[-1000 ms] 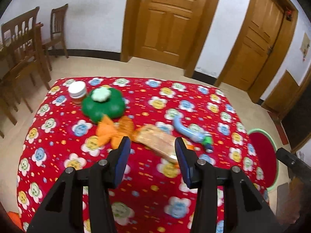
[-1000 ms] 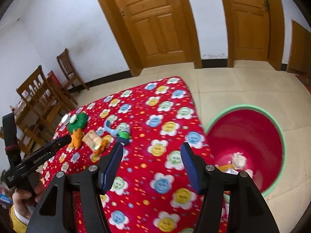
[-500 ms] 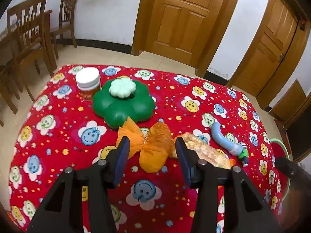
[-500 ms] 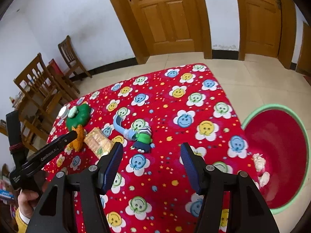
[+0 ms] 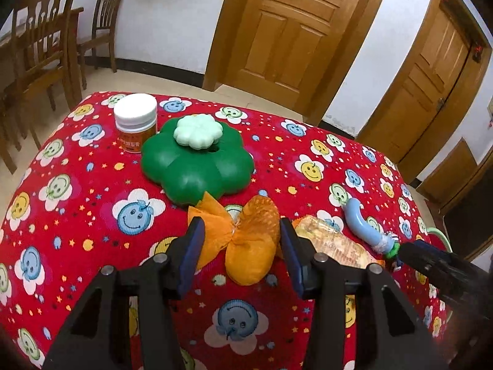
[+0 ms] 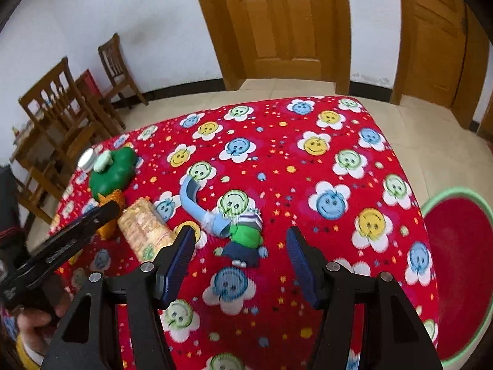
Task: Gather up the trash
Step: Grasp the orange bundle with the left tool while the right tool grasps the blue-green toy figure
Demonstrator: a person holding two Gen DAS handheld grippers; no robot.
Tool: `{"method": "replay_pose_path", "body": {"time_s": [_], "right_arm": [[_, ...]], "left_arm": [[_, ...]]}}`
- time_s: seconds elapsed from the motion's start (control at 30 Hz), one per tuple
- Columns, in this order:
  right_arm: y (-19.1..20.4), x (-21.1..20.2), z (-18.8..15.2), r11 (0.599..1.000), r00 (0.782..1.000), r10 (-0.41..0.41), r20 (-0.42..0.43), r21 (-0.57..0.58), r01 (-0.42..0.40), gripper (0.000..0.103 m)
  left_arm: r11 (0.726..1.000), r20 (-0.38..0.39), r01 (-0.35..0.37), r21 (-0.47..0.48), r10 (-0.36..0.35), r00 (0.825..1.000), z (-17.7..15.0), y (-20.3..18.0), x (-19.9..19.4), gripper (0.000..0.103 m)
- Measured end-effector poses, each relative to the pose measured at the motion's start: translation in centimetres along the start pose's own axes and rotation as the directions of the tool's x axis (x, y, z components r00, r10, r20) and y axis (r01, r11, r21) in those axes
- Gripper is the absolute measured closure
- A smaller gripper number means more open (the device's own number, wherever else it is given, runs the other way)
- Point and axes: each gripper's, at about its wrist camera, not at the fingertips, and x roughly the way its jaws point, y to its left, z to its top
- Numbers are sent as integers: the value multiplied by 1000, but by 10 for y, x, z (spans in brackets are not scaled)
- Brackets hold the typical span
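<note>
An orange crumpled wrapper point(image 5: 246, 240) lies on the red smiley tablecloth point(image 5: 92, 209). My left gripper point(image 5: 240, 240) is open, its fingers either side of the wrapper, close above it. A tan snack packet point(image 5: 332, 243) lies just right of it, also in the right wrist view point(image 6: 143, 231). My right gripper point(image 6: 240, 243) is open and empty above a small doll with a blue hose-like part point(image 6: 237, 231). A red bin with a green rim point(image 6: 462, 265) stands on the floor to the right of the table.
A green flower-shaped box point(image 5: 197, 160) and a white-lidded orange jar point(image 5: 135, 123) stand at the table's far left. Wooden chairs point(image 5: 40, 49) stand left of the table. Wooden doors point(image 5: 286, 27) are behind. The left gripper shows in the right wrist view point(image 6: 104, 212).
My left gripper has moved forward and left over the table until the orange wrapper sits between its fingers. My right gripper has swung left from the bin to above the doll.
</note>
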Motion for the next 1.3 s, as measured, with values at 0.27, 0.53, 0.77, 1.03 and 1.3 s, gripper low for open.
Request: {"method": "replay_pose_path", "body": {"time_s": [0.27, 0.53, 0.77, 1.03, 1.3], "right_arm": [[3, 10, -1, 1000, 1000, -18, -3, 17, 18, 41], [5, 16, -17, 997, 999, -34, -21, 67, 36, 71], [-2, 14, -19, 994, 1000, -26, -10, 107, 27, 77], [-9, -11, -26, 992, 999, 32, 19, 119, -34, 85], [-24, -43, -36, 984, 995, 82, 62, 153, -91, 85]], "left_arm": [[999, 11, -8, 38, 8, 1000, -5, -4, -4, 62], [999, 27, 35, 33, -36, 999, -6, -3, -13, 85], [999, 26, 52, 15, -53, 998, -4, -5, -18, 87], [994, 26, 103, -24, -102, 994, -1, -12, -41, 87], [989, 34, 147, 0, -147, 989, -8, -41, -72, 87]]}}
